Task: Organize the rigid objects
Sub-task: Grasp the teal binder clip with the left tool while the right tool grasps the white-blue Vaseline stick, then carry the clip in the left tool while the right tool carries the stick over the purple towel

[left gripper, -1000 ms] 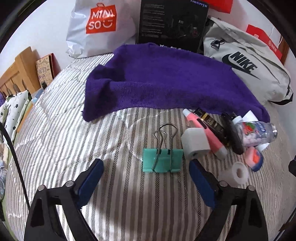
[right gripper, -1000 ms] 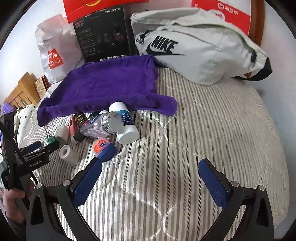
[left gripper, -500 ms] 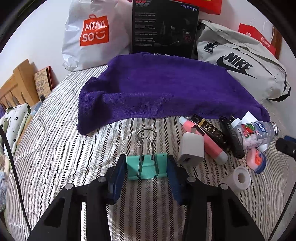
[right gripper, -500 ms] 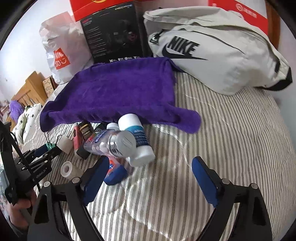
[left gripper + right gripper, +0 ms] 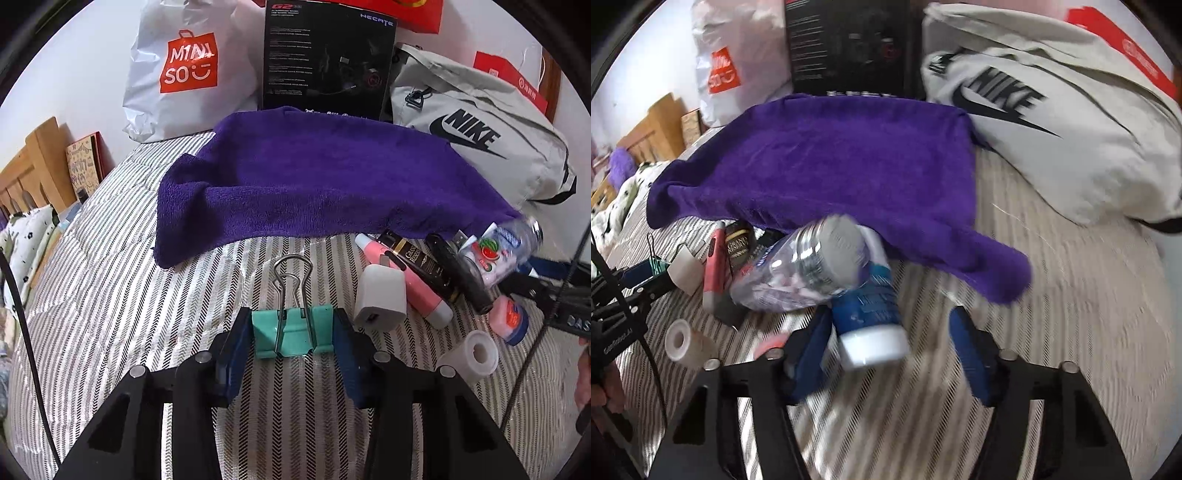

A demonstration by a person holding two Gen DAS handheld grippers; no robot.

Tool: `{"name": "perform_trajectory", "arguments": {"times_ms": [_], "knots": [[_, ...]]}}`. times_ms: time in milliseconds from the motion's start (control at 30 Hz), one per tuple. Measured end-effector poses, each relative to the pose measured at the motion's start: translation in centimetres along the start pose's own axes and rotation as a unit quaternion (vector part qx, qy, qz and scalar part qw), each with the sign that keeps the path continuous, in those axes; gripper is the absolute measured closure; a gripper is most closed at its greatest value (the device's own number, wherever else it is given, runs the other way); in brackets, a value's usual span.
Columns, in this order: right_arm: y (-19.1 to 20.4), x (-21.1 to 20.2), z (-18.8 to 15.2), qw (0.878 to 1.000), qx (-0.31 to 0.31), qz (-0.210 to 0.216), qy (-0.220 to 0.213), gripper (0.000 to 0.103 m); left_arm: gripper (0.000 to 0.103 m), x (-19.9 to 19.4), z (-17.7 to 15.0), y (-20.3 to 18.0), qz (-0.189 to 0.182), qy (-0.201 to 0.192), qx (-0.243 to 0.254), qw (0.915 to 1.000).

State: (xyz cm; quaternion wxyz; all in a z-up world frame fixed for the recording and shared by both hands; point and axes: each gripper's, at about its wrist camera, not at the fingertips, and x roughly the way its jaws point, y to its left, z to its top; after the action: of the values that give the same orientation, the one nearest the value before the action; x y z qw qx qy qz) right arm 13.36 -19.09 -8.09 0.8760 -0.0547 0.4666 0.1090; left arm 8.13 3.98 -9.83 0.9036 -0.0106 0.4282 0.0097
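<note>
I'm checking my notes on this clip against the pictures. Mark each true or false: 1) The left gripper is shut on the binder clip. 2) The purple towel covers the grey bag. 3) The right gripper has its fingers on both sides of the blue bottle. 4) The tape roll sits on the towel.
1) True: the left gripper clamps the binder clip.
2) False: the purple towel lies beside the grey bag, which is uncovered.
3) True: the right gripper straddles the blue bottle, not yet closed.
4) False: the tape roll lies on the striped bedcover.
</note>
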Motion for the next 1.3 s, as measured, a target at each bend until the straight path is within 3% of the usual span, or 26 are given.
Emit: {"name": "perform_trajectory", "arguments": {"times_ms": [167, 633, 767, 933, 1300], "knots": [[0.9, 1.2, 0.8, 1.0, -0.014, 0.025, -0.013, 0.066, 0.062, 0.0, -0.1, -0.1, 0.004, 0.0, 0.003, 1.0], [-1.6, -1.6, -2.5, 0.999, 0.044, 0.013, 0.008, 0.066, 0.062, 0.0, -0.1, -0.3, 0.005, 0.0, 0.006, 1.0], [-1.8, -2.7, -2.8, 0.999, 0.043, 0.013, 0.006, 0.067, 0.063, -0.3, -0.2, 0.3, -0.019, -0.006, -0.005, 0.9998], [-2.6, -3.9, -2.9, 0.999, 0.046, 0.008, 0.004, 0.067, 0.063, -0.6, -0.5, 0.4, -0.004, 0.004, 0.012, 0.9999], [-2.9, -5.5, -3.2, 0.998, 0.057, 0.028, -0.006, 0.067, 0.063, -2.2, -0.5, 2.3, -0.013, 0.011, -0.005, 0.9998]]}}
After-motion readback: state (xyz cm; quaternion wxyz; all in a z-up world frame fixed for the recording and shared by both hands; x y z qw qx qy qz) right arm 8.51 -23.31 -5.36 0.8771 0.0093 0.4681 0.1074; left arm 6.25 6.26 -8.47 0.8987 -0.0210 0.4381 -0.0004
